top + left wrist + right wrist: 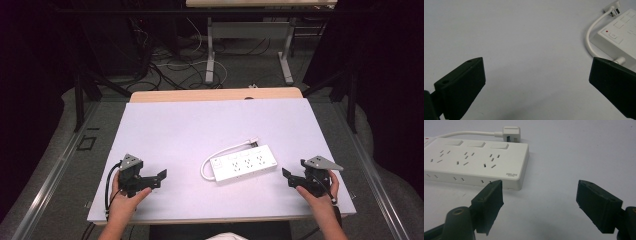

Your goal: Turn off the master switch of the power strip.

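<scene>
White surface: the worktop (200,125) is a pale sheet over a wood-edged top, bare apart from one item.
Left hand: the person's left hand (125,197) comes in from the bottom edge of the high view and grips the left gripper (159,178) near the front left corner.
Left jaws: apart with a wide gap, nothing between them; in the left gripper view (536,82) only bare worktop lies between the two black jaws.
Left cable: a black cable (107,190) loops from the gripper back along the wrist.
Right hand: the right hand (317,192) holds the right gripper (289,178) near the front right corner.
Right jaws: apart, empty; in the right gripper view (539,205) they frame bare worktop just short of the strip's end.
Grey plates: each gripper carries a three-cornered plate on top (131,160).
Power strip: a white power strip (243,163) lies flat at mid-worktop between the two grippers, touching neither, nearer the right one; three socket groups show on top (474,160).
Strip switch: a button with a small red mark sits at the end toward the left gripper (612,35).
Strip cord: a short white cord (212,155) curls from that end round the far side to a white plug (511,133) lying on the worktop just behind the strip.
Beyond the worktop: floor with tangled cables (170,65) and the grey legs of another table (210,55).
</scene>
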`<state>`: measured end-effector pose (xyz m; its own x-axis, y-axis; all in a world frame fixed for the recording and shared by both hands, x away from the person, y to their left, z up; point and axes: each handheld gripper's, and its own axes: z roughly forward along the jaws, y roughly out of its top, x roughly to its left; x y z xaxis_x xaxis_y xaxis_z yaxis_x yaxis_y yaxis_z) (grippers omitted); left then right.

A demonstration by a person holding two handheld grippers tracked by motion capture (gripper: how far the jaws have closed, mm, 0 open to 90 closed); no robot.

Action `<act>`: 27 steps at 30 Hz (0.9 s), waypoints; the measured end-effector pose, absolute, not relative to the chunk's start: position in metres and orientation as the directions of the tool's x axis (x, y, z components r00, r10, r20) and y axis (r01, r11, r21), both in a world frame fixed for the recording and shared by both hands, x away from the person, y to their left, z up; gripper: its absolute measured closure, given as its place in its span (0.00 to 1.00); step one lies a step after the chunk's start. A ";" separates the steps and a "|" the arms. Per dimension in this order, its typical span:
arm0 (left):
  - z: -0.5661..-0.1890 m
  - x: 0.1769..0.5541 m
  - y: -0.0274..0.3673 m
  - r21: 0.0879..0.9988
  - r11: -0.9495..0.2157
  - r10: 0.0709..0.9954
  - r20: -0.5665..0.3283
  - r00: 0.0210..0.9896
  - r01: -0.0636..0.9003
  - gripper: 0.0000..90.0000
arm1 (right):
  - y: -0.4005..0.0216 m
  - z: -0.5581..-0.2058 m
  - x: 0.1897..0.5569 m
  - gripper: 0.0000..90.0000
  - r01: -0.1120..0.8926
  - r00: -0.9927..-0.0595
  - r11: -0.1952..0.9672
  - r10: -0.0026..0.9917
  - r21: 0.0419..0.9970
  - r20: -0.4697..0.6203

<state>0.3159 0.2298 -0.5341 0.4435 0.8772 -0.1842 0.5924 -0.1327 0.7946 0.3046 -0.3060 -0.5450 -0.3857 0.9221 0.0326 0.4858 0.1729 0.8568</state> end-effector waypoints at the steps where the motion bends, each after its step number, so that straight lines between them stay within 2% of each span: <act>1: -0.534 0.316 0.230 0.794 -0.131 0.879 -0.184 0.440 0.594 0.01 | -0.306 -0.546 0.304 0.23 0.493 -0.385 0.167 0.922 0.854 0.043; 5: -0.535 0.317 0.230 0.798 -0.134 0.886 -0.169 0.431 0.588 0.01 | -0.305 -0.549 0.304 0.23 0.527 -0.396 0.162 0.916 0.834 0.072; 19: -0.531 0.316 0.230 0.781 -0.147 0.894 -0.159 0.420 0.607 0.02 | -0.299 -0.547 0.303 0.23 0.543 -0.409 0.224 0.912 0.809 0.022; 27: -0.525 0.314 0.230 0.769 -0.184 0.900 -0.119 0.419 0.613 0.03 | -0.297 -0.547 0.302 0.22 0.557 -0.436 0.282 0.900 0.781 -0.014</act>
